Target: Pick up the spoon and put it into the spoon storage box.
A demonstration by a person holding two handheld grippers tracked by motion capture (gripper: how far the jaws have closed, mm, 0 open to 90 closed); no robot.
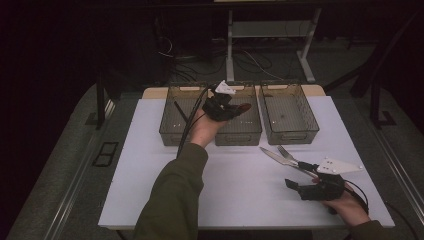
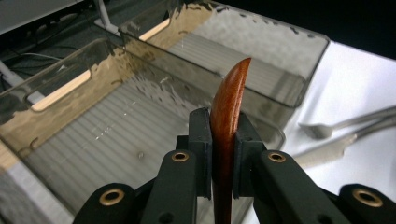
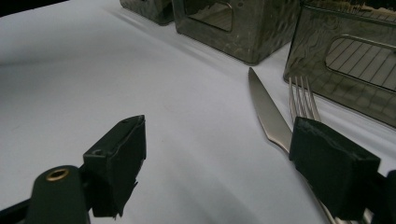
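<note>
High view first: I am holding my left gripper (image 1: 223, 106) over the middle one of three smoky see-through plastic bins (image 1: 240, 131), which are sitting side by side at the far edge of the white table (image 1: 150, 170). A reddish-brown wooden utensil (image 1: 243, 107) is sticking out of my left gripper to its right, above that middle bin. My right gripper (image 1: 300, 181) is resting near the table's near right corner, with its jaws standing apart. A silver metal knife (image 1: 275, 156) and a silver metal fork (image 1: 287, 153) are lying on the table just ahead of it, pointing toward the bins.

Left gripper view next: my jaws are clamping the wooden utensil (image 2: 227, 126) between their black pads, and its curved, pointed end is rising straight ahead of them. Below and ahead, the ribbed floor of a bin (image 2: 116, 135) is showing, with another bin beyond it. Off to the right, on the white table, the fork (image 2: 345, 123) and the knife (image 2: 336, 149) are lying close together.

Right gripper view last: my two black jaws are standing wide apart with nothing between them but bare table. The knife (image 3: 264, 109) is lying just ahead, close inside my right-hand jaw, and the fork (image 3: 302, 100) is beside it, its handle passing behind that jaw. The bins (image 3: 243, 28) are standing farther ahead.
</note>
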